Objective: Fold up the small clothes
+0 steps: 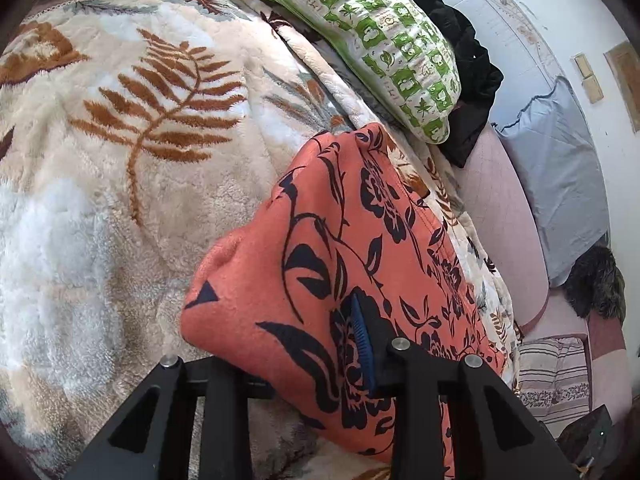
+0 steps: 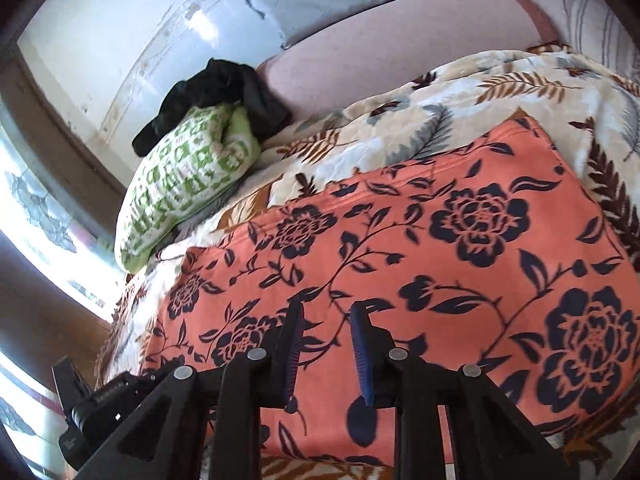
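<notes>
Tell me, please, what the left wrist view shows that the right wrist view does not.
Only the left wrist view shows the left tongs with the orange floral garment lifted between the fingers, one finger hidden behind the cloth, plus a striped cushion and a dark furry item. Only the right wrist view shows the right tongs open above the flat garment, and a bright window. Both show the leaf-print blanket, green patterned pillow, black clothing and grey pillow.
</notes>
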